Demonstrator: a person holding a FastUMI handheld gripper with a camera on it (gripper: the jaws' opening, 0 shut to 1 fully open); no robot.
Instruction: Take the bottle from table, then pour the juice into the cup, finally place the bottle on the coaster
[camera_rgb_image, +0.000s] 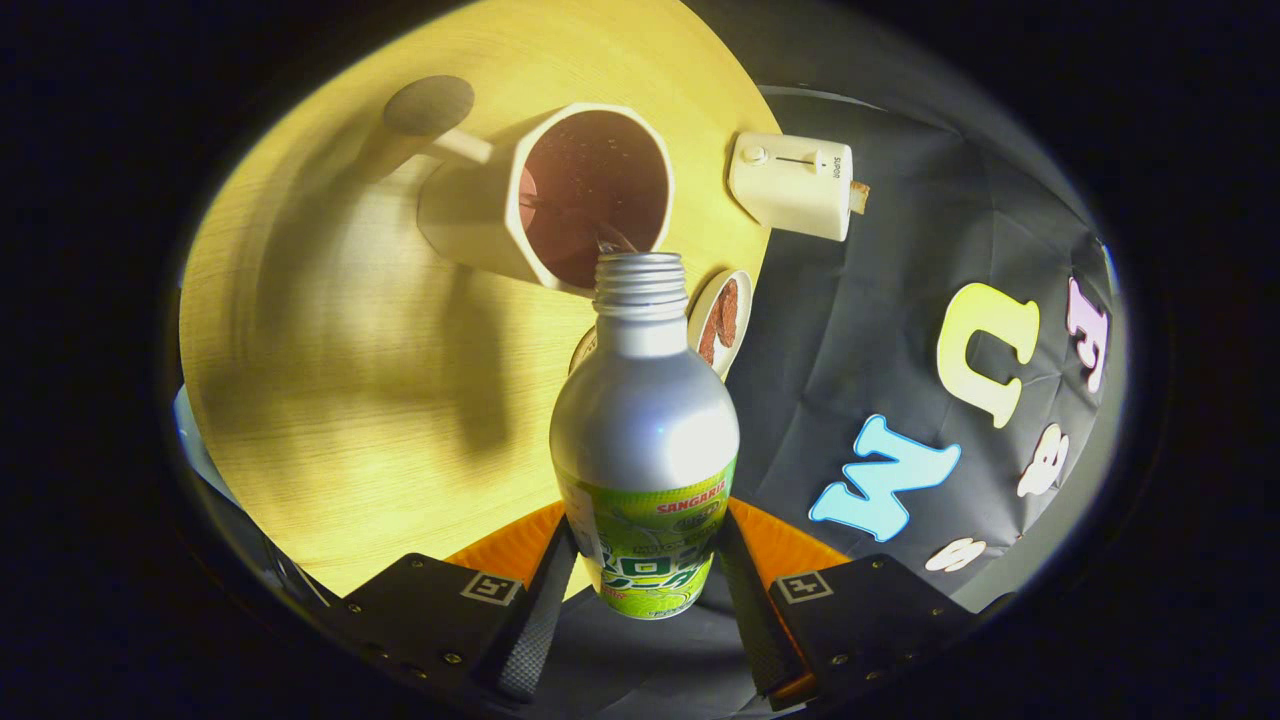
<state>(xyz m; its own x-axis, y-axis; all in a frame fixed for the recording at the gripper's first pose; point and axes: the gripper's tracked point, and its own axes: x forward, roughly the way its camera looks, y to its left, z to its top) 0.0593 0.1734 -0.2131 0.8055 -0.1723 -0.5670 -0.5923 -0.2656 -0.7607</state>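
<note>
Low in the centre of the frame, the gripper (645, 560) holds a silver metal bottle with a green label (645, 440), its jaws closed on the labelled lower body from both sides. The bottle's open threaded mouth meets the rim of a cream faceted cup with a dark inside (590, 195), upper centre, on the round pale wooden desk (330, 400). A cream box-shaped appliance (795, 185) sits right of the cup. A small round dish (722, 320) shows just behind the bottle's neck.
</note>
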